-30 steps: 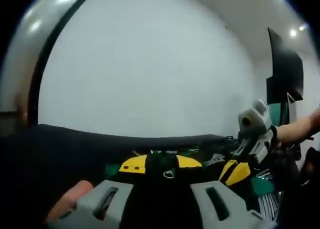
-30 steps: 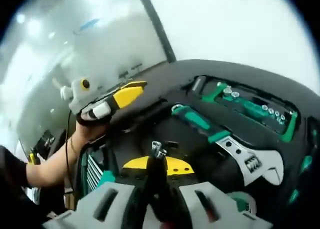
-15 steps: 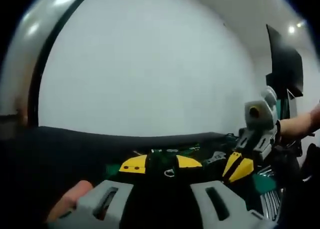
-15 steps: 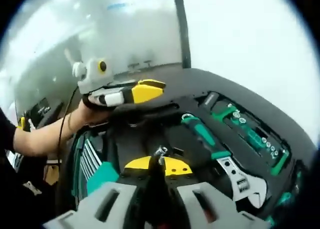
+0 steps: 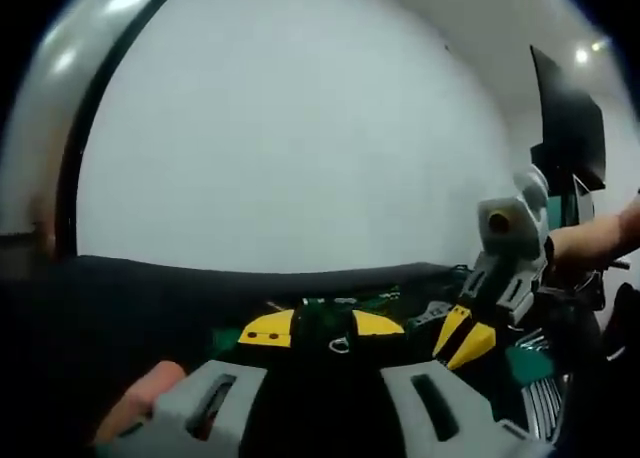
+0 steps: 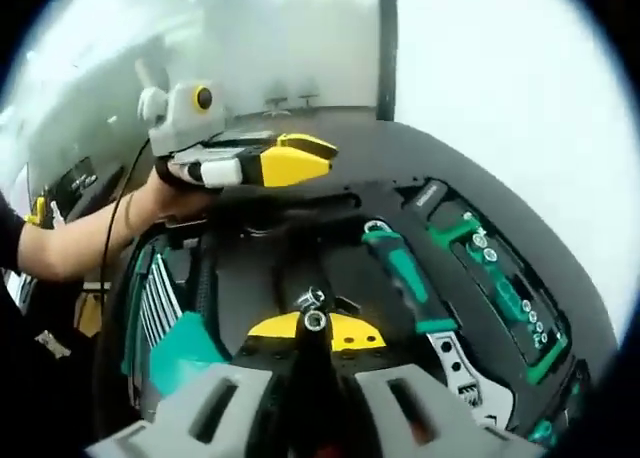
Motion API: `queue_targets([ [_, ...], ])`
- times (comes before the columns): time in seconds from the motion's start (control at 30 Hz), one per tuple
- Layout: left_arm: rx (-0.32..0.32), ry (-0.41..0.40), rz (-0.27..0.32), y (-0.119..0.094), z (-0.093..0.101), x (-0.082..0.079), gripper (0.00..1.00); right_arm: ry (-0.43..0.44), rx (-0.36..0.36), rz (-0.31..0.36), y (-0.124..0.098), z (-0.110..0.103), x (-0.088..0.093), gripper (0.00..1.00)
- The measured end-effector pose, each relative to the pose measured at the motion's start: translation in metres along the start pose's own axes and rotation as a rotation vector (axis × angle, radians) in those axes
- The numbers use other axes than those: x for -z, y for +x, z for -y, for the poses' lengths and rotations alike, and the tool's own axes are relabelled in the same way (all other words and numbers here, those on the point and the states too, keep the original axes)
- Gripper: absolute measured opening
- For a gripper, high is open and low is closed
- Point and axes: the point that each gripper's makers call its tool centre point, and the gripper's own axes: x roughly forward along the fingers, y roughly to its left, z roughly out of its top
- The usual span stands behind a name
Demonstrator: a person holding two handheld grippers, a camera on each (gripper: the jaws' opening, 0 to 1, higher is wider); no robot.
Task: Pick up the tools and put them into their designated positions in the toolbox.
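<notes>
Here the right hand-held gripper [image 6: 313,340] is clamped on a slim dark metal-tipped tool [image 6: 312,323] over the open black toolbox [image 6: 330,278] (green-handled adjustable wrench [image 6: 420,298] seated right). Align it with its slot before lowering. Whether the left hand-held gripper [image 5: 318,330] grips anything is unclear.

I see the black toolbox [image 6: 560,308] lying open, its moulded tray partly filled. An adjustable wrench [image 6: 415,288] with a green-and-black handle lies in its recess, steel jaw toward me. Beside it, a green socket rack [image 6: 500,288] sits in its slot. A dark tool [image 6: 312,358] with a metal tip stands clamped between my right jaws.
</notes>
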Motion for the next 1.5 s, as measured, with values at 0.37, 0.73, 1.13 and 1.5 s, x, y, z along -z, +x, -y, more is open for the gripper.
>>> queue_targets([
  [0.37,0.004,0.002,0.007,0.000,0.000,-0.002,0.17,0.665,-0.239,0.082,-0.059,-0.009,0.001,0.06],
  [0.73,0.004,0.030,-0.010,0.001,0.003,0.000,0.17,0.662,-0.174,-0.019,-0.086,0.009,0.046,0.06],
  [1.13,0.000,0.043,-0.009,0.001,0.001,0.000,0.16,0.204,-0.053,-0.149,-0.096,-0.017,0.063,0.09],
  [1.5,0.002,0.049,-0.009,0.000,0.002,0.000,0.16,0.033,-0.118,-0.272,-0.104,-0.007,0.056,0.12],
])
